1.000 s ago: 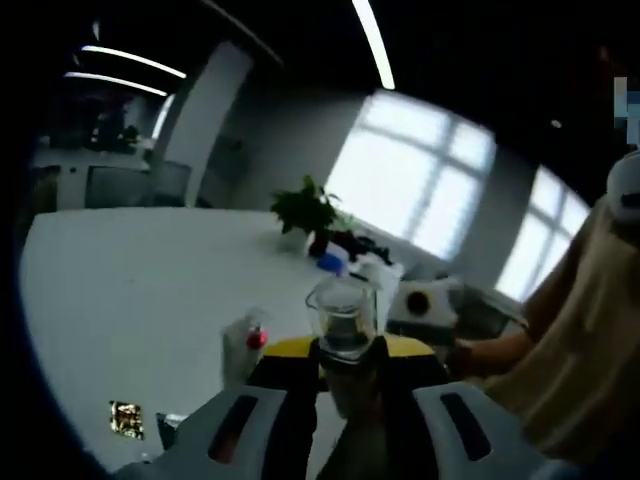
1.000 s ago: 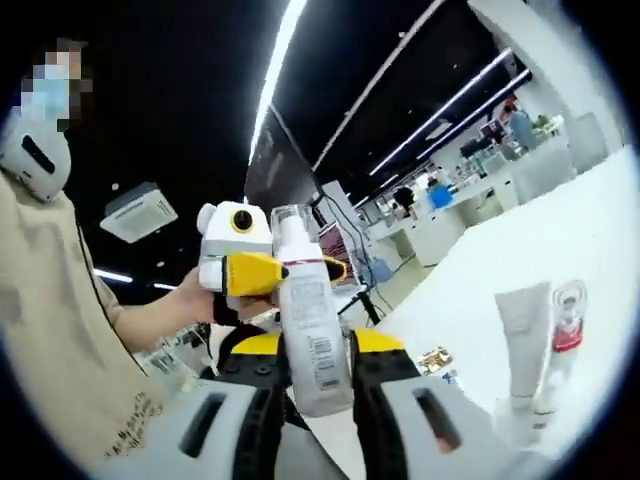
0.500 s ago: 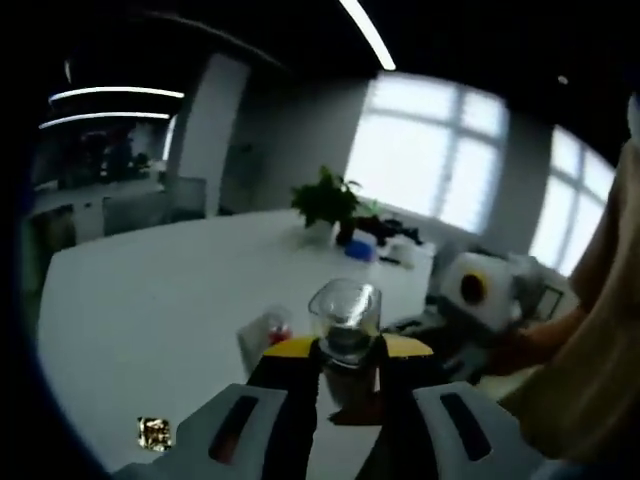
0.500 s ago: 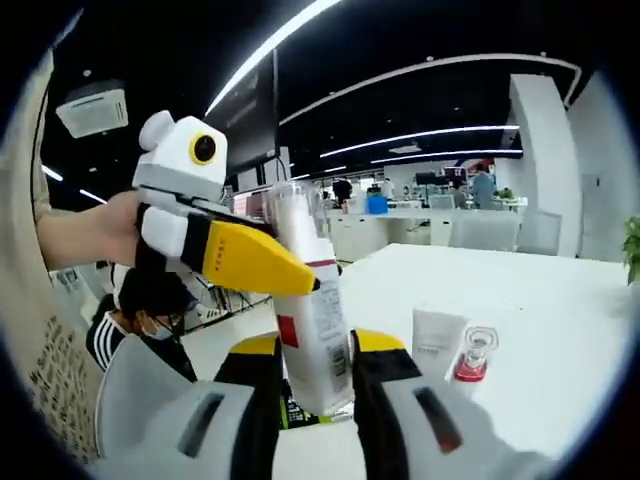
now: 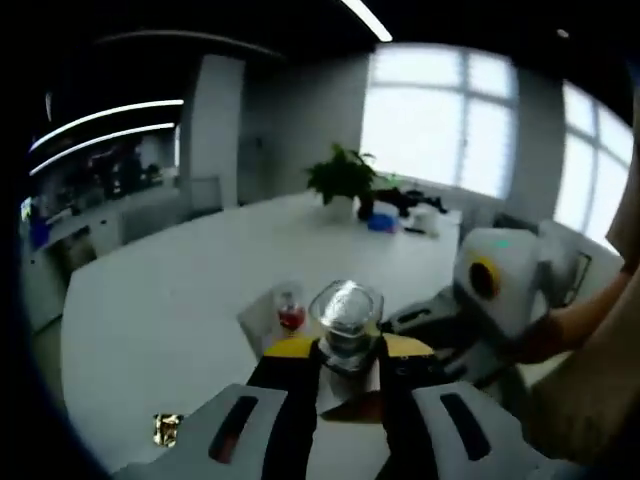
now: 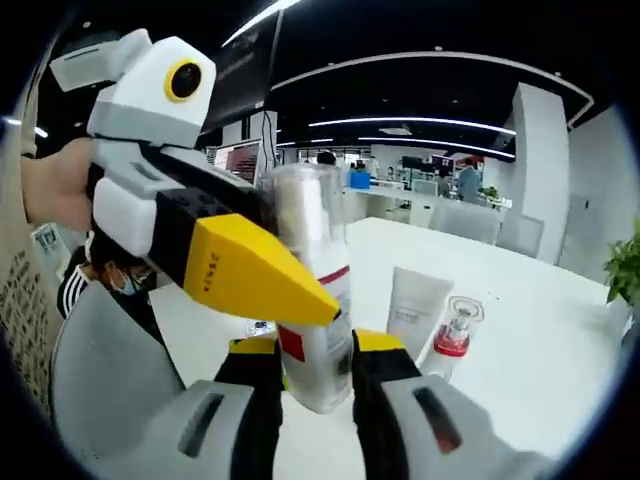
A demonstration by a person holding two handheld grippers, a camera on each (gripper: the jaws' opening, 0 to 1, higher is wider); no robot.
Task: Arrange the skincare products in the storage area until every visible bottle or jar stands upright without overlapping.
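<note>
Gripping a clear-capped bottle [image 5: 346,325] between its yellow-tipped jaws, the left tool [image 5: 347,365] looks out over a broad white surface [image 5: 170,320] in an open office. Its jaws are closed down on the bottle just under the cap, with no gap showing on either side. Beyond the cap a small bottle with a red collar [image 5: 290,312] stands on the surface, and the right tool [image 5: 470,310], held by a hand, reaches in from the right. A potted plant [image 5: 342,180] sits at the far end of the surface, under the windows.

From the right tool's own view the same white bottle with a red band [image 6: 318,300] rises between the jaws of the right tool [image 6: 314,365], which are drawn in against its lower body. The left tool [image 6: 190,240] crosses from the left, its yellow jaw lying along the bottle's upper part near the clear cap. So both tools appear to have hold of one bottle, which is up off the surface. A white tube [image 6: 416,312] stands on its end to the right, with the red-collared bottle just beside it.

Setting this bottle down well probably means letting one tool take the load before the other lets go, keeping it vertical, and choosing bare surface well apart from the tube and its neighbour, so nothing tips or overlaps.
</note>
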